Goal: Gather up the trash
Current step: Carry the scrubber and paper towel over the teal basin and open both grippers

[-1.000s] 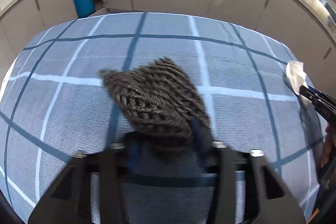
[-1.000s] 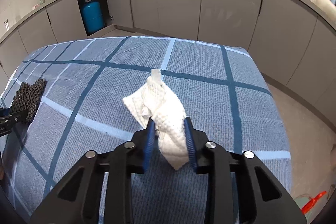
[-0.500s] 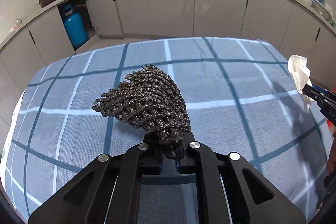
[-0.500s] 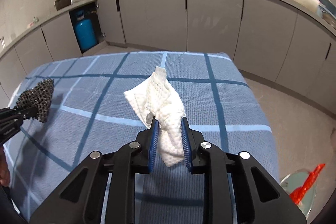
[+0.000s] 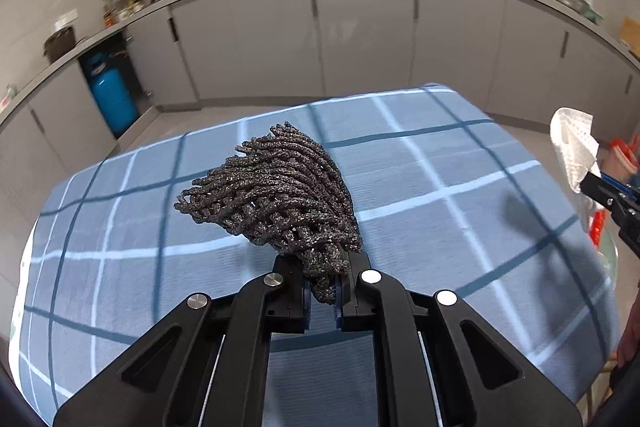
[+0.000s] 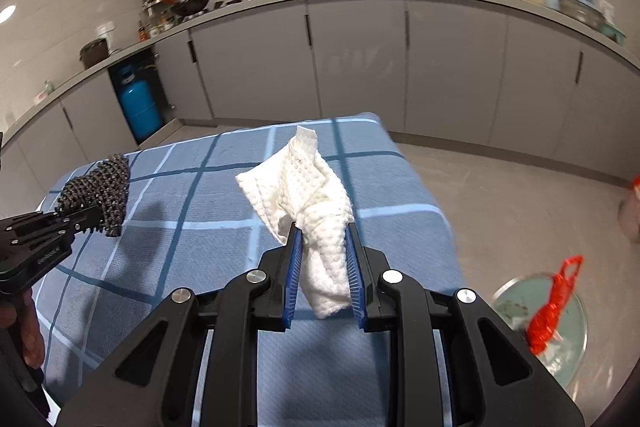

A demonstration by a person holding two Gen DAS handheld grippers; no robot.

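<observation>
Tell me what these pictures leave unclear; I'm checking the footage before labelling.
- Round bin's contents, right wrist view: blurred, partly behind the red bag.
- Lower end of the dark grey woven mesh, left wrist view: hidden between the left tongs.
- Countertop items: too small.

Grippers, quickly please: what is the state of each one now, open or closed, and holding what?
Left gripper: closed on the dark mesh scrubber, lifted off the table.
Right gripper: closed on the crumpled white paper towel, also lifted.
</observation>
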